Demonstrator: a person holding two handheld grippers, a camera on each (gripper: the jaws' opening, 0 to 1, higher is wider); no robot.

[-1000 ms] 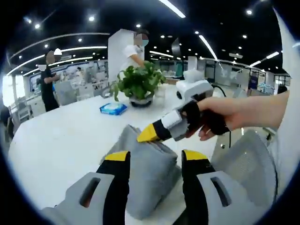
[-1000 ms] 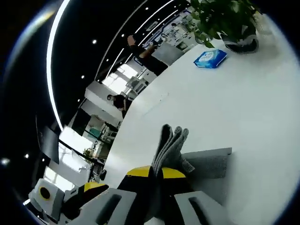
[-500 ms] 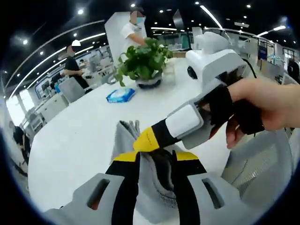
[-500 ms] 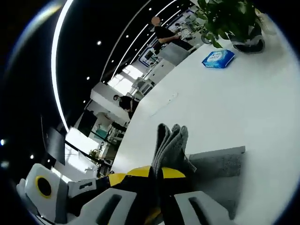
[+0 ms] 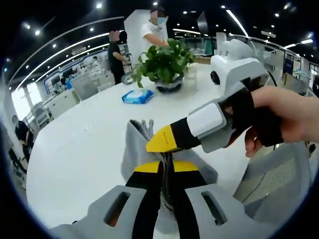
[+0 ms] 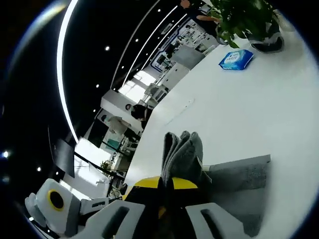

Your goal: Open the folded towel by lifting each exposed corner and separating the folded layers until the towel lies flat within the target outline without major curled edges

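Note:
A grey folded towel [image 5: 133,149] lies on the white table [image 5: 75,144]. My left gripper [image 5: 167,170] is shut on a raised fold of it, with cloth pinched between the yellow-tipped jaws. The right gripper [image 5: 162,141] reaches in from the right, held by a hand [image 5: 279,119], its yellow tip at the same bunch of cloth. In the right gripper view, my right gripper [image 6: 167,185] is shut on a standing bundle of towel layers [image 6: 182,152]. The rest of the towel [image 6: 239,174] spreads flat to the right on the table [image 6: 259,99].
A potted plant [image 5: 162,62] and a blue wipes pack [image 5: 138,96] stand at the table's far side; both appear again as plant [image 6: 249,20] and pack [image 6: 236,59]. A grey mesh chair [image 5: 269,184] is close on the right. People stand beyond the table.
My left gripper's jaws have shut on the towel fold; a second ago they stood open around it. The right gripper has kept its hold on the cloth.

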